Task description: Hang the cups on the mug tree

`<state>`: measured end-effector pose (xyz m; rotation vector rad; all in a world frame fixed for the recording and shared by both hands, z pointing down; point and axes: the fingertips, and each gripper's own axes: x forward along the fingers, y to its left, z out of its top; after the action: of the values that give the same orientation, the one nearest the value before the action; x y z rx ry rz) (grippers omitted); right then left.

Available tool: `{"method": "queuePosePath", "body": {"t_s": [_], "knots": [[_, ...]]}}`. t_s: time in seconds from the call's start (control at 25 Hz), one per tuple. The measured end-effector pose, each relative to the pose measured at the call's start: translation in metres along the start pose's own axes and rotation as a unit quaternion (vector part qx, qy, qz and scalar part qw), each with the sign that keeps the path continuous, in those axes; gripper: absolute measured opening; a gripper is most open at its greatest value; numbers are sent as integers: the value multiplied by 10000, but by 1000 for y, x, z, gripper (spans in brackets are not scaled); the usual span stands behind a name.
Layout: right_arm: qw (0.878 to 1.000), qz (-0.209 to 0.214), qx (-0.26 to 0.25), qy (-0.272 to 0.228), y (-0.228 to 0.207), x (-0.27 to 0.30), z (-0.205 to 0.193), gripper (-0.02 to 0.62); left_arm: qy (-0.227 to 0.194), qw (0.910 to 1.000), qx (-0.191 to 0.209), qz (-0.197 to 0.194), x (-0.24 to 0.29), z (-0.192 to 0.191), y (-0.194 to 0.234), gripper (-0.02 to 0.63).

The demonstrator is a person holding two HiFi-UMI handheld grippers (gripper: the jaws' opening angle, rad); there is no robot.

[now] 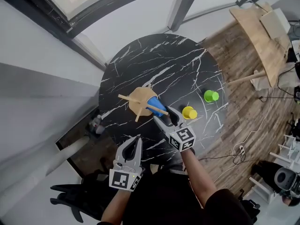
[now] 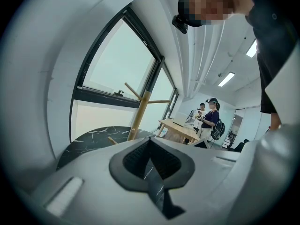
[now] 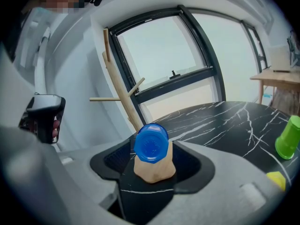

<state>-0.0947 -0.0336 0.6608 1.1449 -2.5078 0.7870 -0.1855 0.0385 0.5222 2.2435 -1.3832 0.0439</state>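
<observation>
Head view: mug tree (image 1: 138, 100) on black marble table (image 1: 154, 60), wood floor (image 1: 243, 111)

The counter (image 1: 159, 60) is black, veined white. The mug tree (image 1: 137, 99) is tan. There's a blue cup (image 1: 157, 106), yellow cup (image 1: 189, 112) and green cup (image 1: 211, 96).

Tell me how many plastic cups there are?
3. The blue plastic cup sits on a peg of the wooden mug tree; the yellow plastic cup and the green plastic cup are on the round black marble table. None seems hidden.
</observation>
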Motion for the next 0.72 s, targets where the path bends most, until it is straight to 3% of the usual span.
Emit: {"method": "queuePosePath", "body": {"t_s": [0.6, 0.72], "knots": [[9993, -203, -65, -319, -4, -58, 20, 262, -92, 9996, 208, -169, 1, -1, -43, 2], [9984, -227, 4, -508, -7, -81, 25, 182, -113, 9992, 319, -227, 2, -3, -62, 2]]}}
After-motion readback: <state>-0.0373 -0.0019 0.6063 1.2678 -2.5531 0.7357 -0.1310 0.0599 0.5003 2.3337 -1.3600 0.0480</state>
